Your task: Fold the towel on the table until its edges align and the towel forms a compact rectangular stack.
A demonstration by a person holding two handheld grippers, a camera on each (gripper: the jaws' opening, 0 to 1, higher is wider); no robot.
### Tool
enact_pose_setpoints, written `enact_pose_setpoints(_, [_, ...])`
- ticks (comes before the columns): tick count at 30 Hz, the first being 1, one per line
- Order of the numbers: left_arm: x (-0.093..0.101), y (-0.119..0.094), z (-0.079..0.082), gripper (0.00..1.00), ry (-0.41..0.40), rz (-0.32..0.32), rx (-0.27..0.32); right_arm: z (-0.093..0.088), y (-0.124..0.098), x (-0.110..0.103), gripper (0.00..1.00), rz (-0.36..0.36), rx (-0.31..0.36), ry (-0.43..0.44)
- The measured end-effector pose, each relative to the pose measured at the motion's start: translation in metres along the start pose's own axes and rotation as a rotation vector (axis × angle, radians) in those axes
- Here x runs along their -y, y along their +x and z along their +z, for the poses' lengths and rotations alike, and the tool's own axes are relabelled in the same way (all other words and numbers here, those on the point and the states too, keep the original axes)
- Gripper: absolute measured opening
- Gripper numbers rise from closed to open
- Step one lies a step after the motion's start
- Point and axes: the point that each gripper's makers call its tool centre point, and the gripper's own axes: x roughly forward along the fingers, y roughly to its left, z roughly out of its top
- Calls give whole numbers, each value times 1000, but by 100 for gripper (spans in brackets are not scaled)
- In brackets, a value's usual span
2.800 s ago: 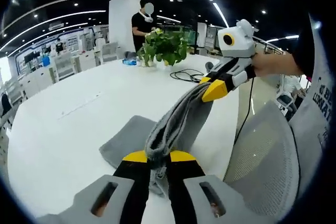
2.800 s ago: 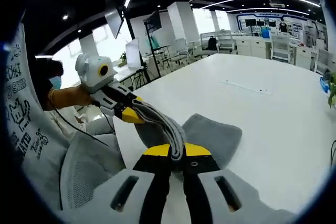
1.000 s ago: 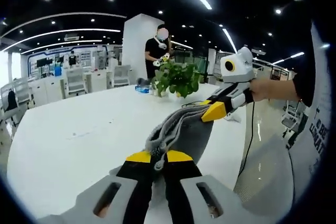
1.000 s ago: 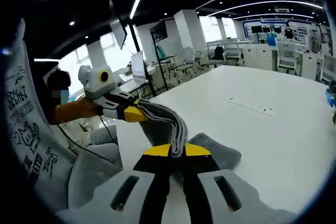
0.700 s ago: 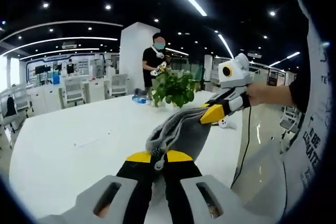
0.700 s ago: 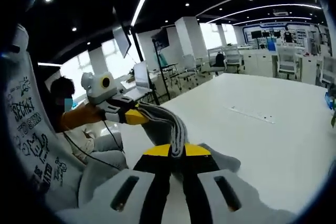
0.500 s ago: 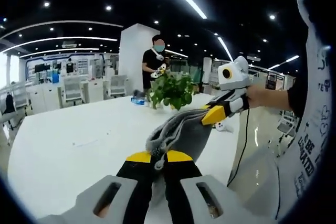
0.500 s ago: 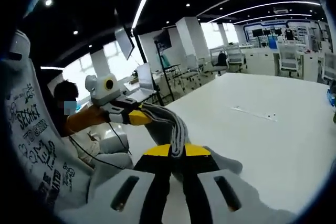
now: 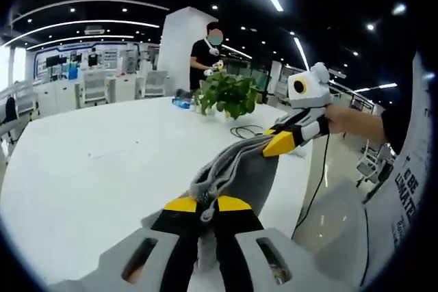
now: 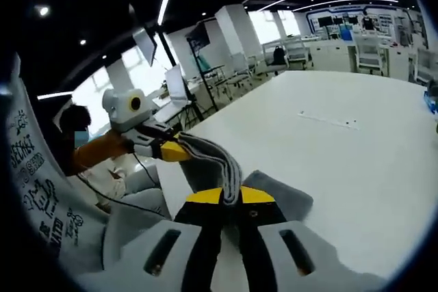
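open office, white table under me. both my left gripper and right gripper stay pinched on the grey towel, now lifted higher; it's ready to lay over.

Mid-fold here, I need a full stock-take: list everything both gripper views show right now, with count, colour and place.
towel: one, grey, bunched and stretched between both grippers above the table, its lower part hanging toward the table near edge.
table: one, white, large, under the towel.
potted plant: one, green, far side of the table.
cable: one, black, coiled on the table by the plant.
bystander: one, in black, standing behind the plant.
office chair: one, grey, beside the table near edge.
left gripper: one, black with yellow tips, shut on the towel.
right gripper: one, same colours, shut on the towel.
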Motion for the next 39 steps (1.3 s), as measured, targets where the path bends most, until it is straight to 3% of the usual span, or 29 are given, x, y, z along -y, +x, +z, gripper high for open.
enact_pose_setpoints(8, [-19, 24, -21, 8, -82, 11, -41, -16, 22, 33, 6, -54, -13, 104])
enact_pose_setpoints(12, [-31, 35, -34, 8, -152, 17, -62, -25, 32, 46, 6, -69, -36, 142])
enact_pose_setpoints(14, [-37, 42, -47, 8, -224, 24, -98, -32, 39, 52, 6, -75, -55, 151])
enact_pose_setpoints(23, [-54, 59, -67, 8, -270, 47, -117, -46, 60, 76, 6, -101, -93, 186])
enact_pose_setpoints(30, [-67, 76, -91, 8, -314, 87, -160, -62, 75, 92, 6, -130, -131, 195])
enact_pose_setpoints(39, [-82, 89, -109, 11, -365, 116, -164, -79, 86, 117, 7, -162, -136, 214])
